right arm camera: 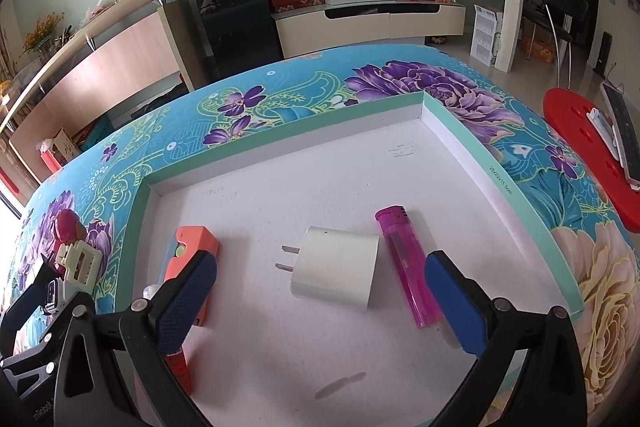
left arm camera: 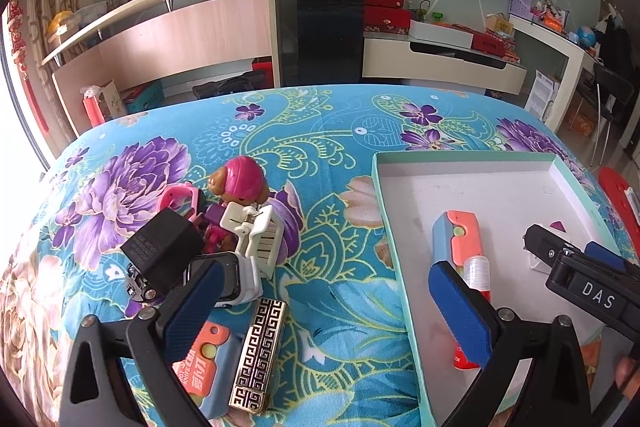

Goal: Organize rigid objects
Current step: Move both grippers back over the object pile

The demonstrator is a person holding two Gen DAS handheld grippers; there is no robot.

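Note:
My left gripper [left arm camera: 326, 311] stands open over the floral cloth, with nothing between its pads. Beside its left finger lie a black adapter cube [left arm camera: 164, 251], a smartwatch [left arm camera: 230, 279], a white hair clip [left arm camera: 256, 235] and a toy dog in a pink helmet [left arm camera: 240, 183]. A gold patterned lighter [left arm camera: 260, 351] and an orange-blue toy knife [left arm camera: 204, 367] lie nearer. My right gripper [right arm camera: 322, 301] is open inside the teal-rimmed white tray [right arm camera: 280, 135]. A white charger plug [right arm camera: 336, 273] and a pink lighter [right arm camera: 404, 267] lie ahead of its pads, untouched. Another orange knife [right arm camera: 192, 247] lies by its left finger.
A red-capped glue tube [left arm camera: 476, 275] lies in the tray [left arm camera: 460, 157] next to the orange knife [left arm camera: 460, 235]. A small toy car [left arm camera: 140, 287] sits under the black cube. A red stool [right arm camera: 580, 147] holding a flat device stands off the table's right edge.

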